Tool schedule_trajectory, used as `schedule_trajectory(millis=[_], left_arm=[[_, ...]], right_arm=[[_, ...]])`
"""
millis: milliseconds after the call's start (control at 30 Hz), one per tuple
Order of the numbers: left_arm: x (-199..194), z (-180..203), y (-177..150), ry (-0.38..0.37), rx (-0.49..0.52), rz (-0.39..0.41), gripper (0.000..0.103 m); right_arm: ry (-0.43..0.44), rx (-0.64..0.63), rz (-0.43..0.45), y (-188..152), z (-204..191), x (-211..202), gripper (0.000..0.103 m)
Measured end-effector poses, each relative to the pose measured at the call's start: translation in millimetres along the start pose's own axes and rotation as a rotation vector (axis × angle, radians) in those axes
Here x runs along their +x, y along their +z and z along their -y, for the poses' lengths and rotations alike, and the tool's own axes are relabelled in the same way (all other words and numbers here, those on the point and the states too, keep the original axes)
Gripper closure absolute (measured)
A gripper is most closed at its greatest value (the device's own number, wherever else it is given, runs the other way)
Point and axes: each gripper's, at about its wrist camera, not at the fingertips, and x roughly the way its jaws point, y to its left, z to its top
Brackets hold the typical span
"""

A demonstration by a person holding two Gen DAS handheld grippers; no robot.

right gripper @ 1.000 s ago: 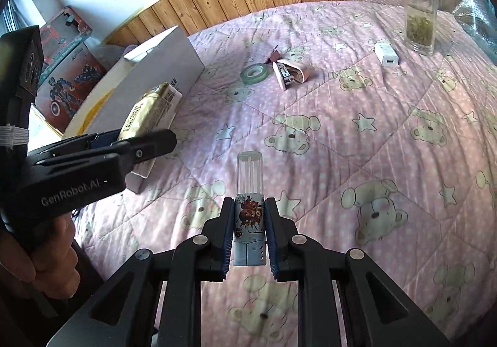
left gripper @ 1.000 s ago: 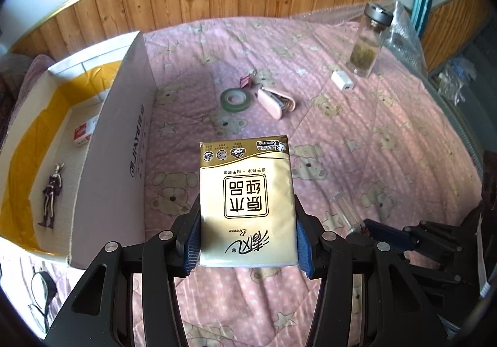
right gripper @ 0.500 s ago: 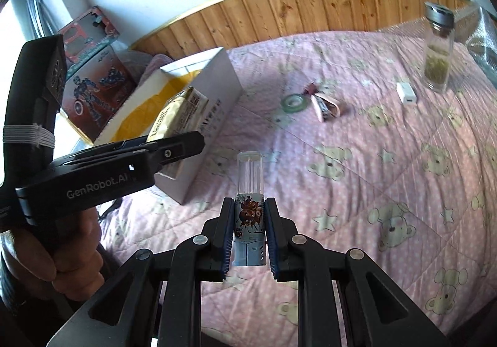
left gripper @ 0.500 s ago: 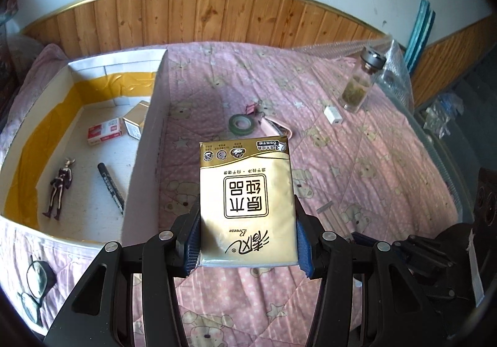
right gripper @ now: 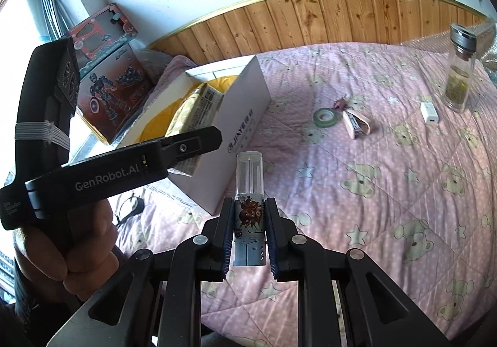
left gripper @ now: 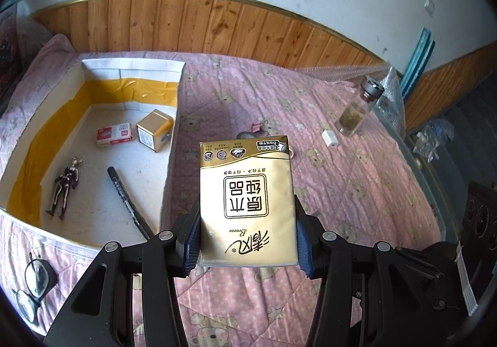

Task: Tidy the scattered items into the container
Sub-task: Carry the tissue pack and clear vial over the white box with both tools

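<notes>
My left gripper [left gripper: 247, 241] is shut on a gold tissue pack [left gripper: 247, 198], held above the pink quilt just right of the white box [left gripper: 174, 142]. The box holds a toy figure [left gripper: 63, 187], a black marker [left gripper: 124, 194], a red-and-white small carton [left gripper: 114, 134] and a gold tin [left gripper: 154, 129]. My right gripper [right gripper: 249, 238] is shut on a small printed tube with a clear cap [right gripper: 249, 188]. In the right wrist view the left gripper [right gripper: 174, 148] carries the tissue pack [right gripper: 198, 111] near the box [right gripper: 245, 126].
On the quilt lie a green tape roll [right gripper: 325, 116], a pink stapler [right gripper: 357, 125], a pink clip [right gripper: 340, 103], a white charger [right gripper: 430, 113] and a glass bottle [right gripper: 459, 67]. Glasses [left gripper: 34, 285] lie below the box. Toy boxes [right gripper: 105, 73] stand behind it.
Both grippers rose with their loads. The left wrist view now looks down into the box and shows its contents; the tissue pack sits closer to the box wall.
</notes>
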Motion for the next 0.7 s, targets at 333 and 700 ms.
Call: schedule_trajectory(millis=[333, 700], left_arm=[[-10, -21, 11, -0.029, -0.057, 0.032, 0.051], [-21, -53, 20, -0.052, -0.149, 0.057, 0.051]], right_arm=[[0.025, -0.023, 0.005, 13, -16, 5, 0.083], [0.051, -0.033, 0.004, 28, -29, 14, 0.083]])
